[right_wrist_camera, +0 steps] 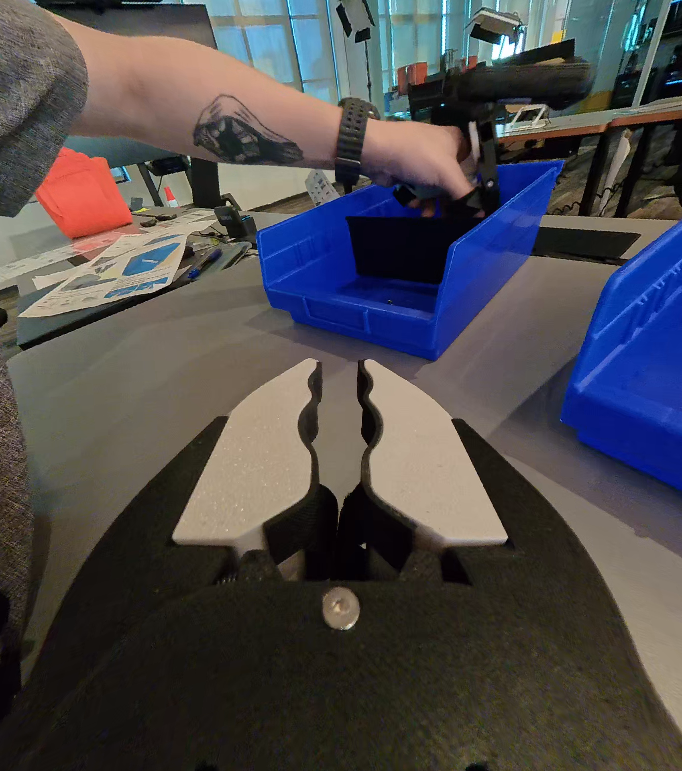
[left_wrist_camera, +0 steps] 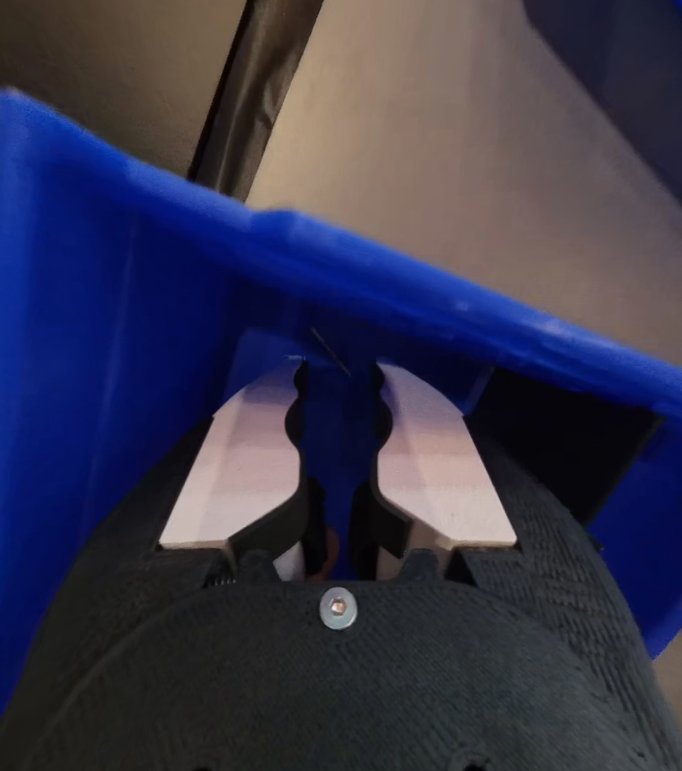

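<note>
Left wrist view: left tool (left_wrist_camera: 337,367) sits down inside a blue bin (left_wrist_camera: 80,333), its tips close to the bin's back wall. Its fingers (left_wrist_camera: 255,450) stand a narrow gap apart, and only blue plastic shows between them; nothing gripped. A black divider (left_wrist_camera: 547,438) is at the right, inside the bin. Beyond the rim, a grey worktop (left_wrist_camera: 393,146) with a dark strip (left_wrist_camera: 255,83) across it. Frame is blurred.

Right wrist view gives the wider scene that the left lacks. Right tool (right_wrist_camera: 340,367) hovers over bare worktop (right_wrist_camera: 164,396), fingers (right_wrist_camera: 255,459) slightly parted and holding nothing. Ahead of it stands the same blue bin (right_wrist_camera: 330,267), open front toward the camera, black divider (right_wrist_camera: 397,250) upright across it. A person's forearm (right_wrist_camera: 205,104), with a black wristband (right_wrist_camera: 351,133), reaches across; the hand (right_wrist_camera: 418,162) holds the left tool's handle at the bin's rear, where the tool itself is hidden.

A second blue bin (right_wrist_camera: 656,375) stands at the right edge, apart from the first. At left, on a neighbouring worktop: printed sheets (right_wrist_camera: 122,271), a blue pen (right_wrist_camera: 205,263), an orange bag (right_wrist_camera: 80,192).
</note>
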A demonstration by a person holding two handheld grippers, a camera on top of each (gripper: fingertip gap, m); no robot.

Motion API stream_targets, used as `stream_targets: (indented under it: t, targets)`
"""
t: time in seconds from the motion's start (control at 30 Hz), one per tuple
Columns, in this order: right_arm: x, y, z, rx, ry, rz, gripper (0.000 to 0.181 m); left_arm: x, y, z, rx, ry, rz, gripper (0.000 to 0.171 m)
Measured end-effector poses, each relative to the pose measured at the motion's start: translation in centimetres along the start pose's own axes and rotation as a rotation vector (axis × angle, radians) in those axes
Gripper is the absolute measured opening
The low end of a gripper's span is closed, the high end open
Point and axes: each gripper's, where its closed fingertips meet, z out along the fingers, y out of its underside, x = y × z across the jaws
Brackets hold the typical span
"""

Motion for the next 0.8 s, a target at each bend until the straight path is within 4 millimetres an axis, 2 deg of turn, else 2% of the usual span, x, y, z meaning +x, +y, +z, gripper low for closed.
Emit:
stream_targets:
  t: [0.03, 0.1, 0.17, 0.37, 0.53, 0.67, 0.8]
  targets:
    - [0.0, 0.0, 0.0, 0.000, 0.001, -0.001, 0.016, 0.0, -0.2, 0.1, -0.010, 0.002, -0.005, 0.025]
    - [0.0, 0.0, 0.0, 0.001, 0.000, 0.000, 0.015, -0.1, -0.1, 0.5, -0.036, -0.011, 0.003, 0.007]
    - [0.0, -0.1, -0.1, 0.005, -0.001, 0.003, 0.016, -0.2, 0.0, 1.0, -0.049, -0.030, 0.010, 0.004]
    - [0.0, -0.1, -0.1, 0.009, -0.010, 0.014, 0.016, 0.0, -0.2, 0.9, -0.049, -0.032, 0.007, 0.016]
    - [0.1, -0.1, -0.3, 0.012, -0.005, 0.018, 0.015, -0.4, -1.0, -0.2, 0.004, -0.046, 0.019, 0.013]
    - [0.0, 0.0, -0.2, 0.006, -0.012, 0.014, 0.015, -0.7, -1.2, -0.7, 0.015, -0.132, 0.210, 0.021]
    - [0.0, 0.1, -0.3, 0.003, -0.014, 0.014, 0.015, -0.6, -0.5, -0.4, 0.005, -0.167, 0.405, 0.025]
